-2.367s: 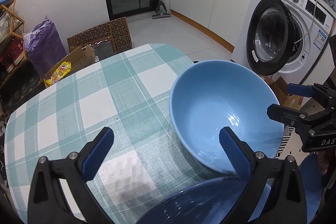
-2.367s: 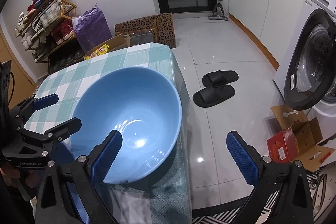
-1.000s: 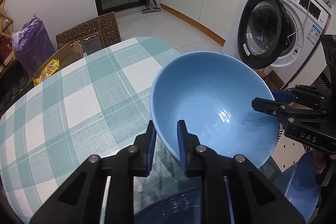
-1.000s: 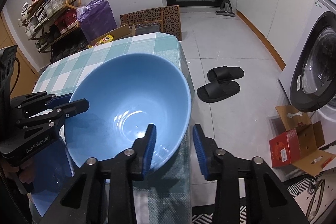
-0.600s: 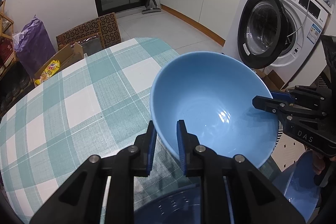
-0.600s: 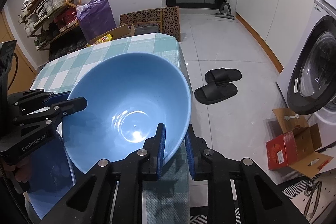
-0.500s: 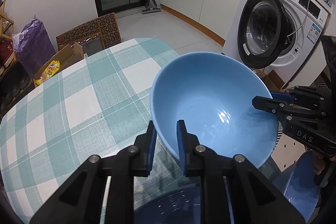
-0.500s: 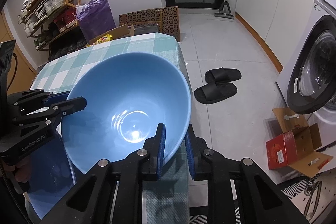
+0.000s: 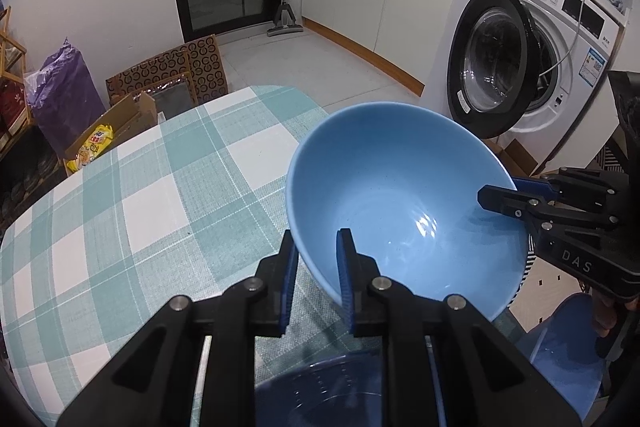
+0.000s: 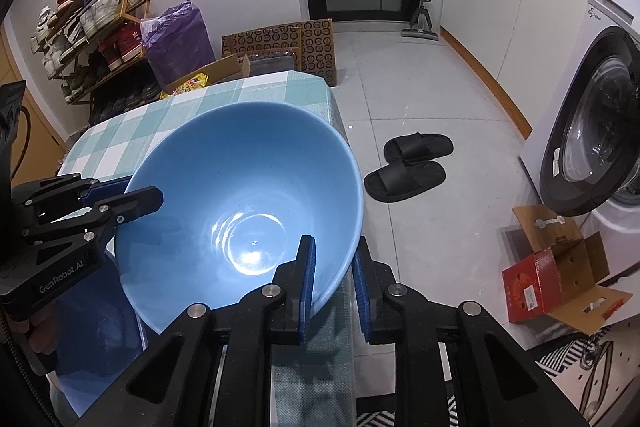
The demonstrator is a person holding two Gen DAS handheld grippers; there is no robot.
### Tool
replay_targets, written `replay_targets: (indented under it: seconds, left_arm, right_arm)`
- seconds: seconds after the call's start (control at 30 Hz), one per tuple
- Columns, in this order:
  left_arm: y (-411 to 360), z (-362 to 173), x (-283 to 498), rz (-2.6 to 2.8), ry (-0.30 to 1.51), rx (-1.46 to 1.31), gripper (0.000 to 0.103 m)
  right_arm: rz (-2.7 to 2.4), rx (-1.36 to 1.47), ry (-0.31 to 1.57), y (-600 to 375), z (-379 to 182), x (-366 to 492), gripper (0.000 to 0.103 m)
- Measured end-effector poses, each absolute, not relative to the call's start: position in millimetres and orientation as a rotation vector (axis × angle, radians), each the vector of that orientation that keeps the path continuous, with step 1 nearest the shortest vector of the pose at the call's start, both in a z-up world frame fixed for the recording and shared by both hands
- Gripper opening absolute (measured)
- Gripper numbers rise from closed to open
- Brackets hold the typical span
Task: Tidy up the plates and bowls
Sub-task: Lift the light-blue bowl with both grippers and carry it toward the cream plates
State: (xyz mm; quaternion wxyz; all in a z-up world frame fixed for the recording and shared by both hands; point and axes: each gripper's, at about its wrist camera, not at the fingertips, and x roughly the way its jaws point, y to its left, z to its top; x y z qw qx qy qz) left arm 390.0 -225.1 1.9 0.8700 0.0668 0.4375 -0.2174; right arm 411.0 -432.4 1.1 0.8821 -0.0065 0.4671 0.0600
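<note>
Both grippers are clamping the bowl's [image 9: 404, 203] rim: left gripper [image 9: 316, 269] lower centre, right gripper [image 10: 334, 277] likewise. Stacking onto the darker bowl [image 9: 332, 391] below appears pending.

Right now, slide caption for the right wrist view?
Both grippers clamp the light blue bowl's rim over the checked table.

Even, bright indoor light; sharp focus. Glare spot sat in the bowl [image 10: 250, 259]. Heavy fisheye warp, black vignette at corners.
</note>
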Motion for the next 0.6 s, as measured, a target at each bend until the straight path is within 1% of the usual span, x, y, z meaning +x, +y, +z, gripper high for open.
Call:
replay_targets:
  seconds: [0.6]
  left_arm:
    - [-231, 41, 365, -0.465, 0.836, 0.138, 0.017]
  right_arm:
    - [0.099, -0.016, 0.876, -438, 53, 368, 0.019]
